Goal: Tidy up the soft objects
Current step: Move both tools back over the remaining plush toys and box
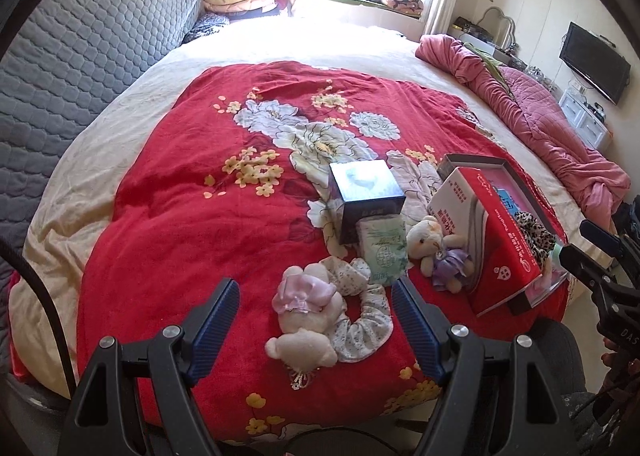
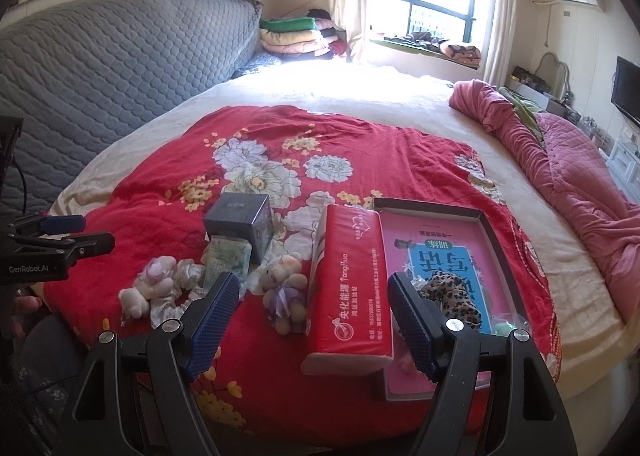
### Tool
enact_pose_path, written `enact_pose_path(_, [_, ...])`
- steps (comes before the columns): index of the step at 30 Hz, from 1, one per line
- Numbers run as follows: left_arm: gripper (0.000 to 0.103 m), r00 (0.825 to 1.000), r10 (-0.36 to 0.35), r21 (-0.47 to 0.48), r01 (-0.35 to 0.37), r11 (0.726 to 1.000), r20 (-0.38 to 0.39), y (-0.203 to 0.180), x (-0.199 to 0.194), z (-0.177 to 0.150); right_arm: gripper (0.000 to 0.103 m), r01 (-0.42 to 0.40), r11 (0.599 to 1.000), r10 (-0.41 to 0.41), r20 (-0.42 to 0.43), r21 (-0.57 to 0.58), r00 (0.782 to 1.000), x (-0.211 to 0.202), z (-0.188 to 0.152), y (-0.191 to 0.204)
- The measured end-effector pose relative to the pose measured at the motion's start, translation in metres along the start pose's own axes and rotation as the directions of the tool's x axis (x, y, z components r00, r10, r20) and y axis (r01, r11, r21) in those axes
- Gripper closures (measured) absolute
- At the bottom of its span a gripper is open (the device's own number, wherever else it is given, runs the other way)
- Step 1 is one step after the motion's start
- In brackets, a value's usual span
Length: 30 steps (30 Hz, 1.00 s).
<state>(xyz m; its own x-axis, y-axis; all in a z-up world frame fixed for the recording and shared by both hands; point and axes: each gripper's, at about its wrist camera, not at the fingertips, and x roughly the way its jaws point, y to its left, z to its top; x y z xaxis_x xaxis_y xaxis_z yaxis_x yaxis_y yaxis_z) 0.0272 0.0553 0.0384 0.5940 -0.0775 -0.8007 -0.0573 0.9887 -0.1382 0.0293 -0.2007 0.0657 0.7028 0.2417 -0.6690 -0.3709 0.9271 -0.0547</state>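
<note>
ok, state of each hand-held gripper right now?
Left hand-held gripper: open, empty, above the white plush toy with pink bow.
Right hand-held gripper: open, empty, near the red tissue pack.

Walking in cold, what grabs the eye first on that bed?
The red floral blanket covering the bed's middle. On it, near the front, lie two small plush toys and a floral scrunchie. To their right a red tissue pack leans on a shallow box holding a leopard-print scrunchie.
</note>
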Motion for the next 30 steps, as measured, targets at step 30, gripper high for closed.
enact_pose_path(30, [0.03, 0.966, -0.161, -0.12, 0.139, 0.983, -0.203, 0.036, 0.086, -0.043, 0.025, -0.166, 0.975, 0.14, -0.17, -0.147, 0.975, 0.109, -0.003, 0.089])
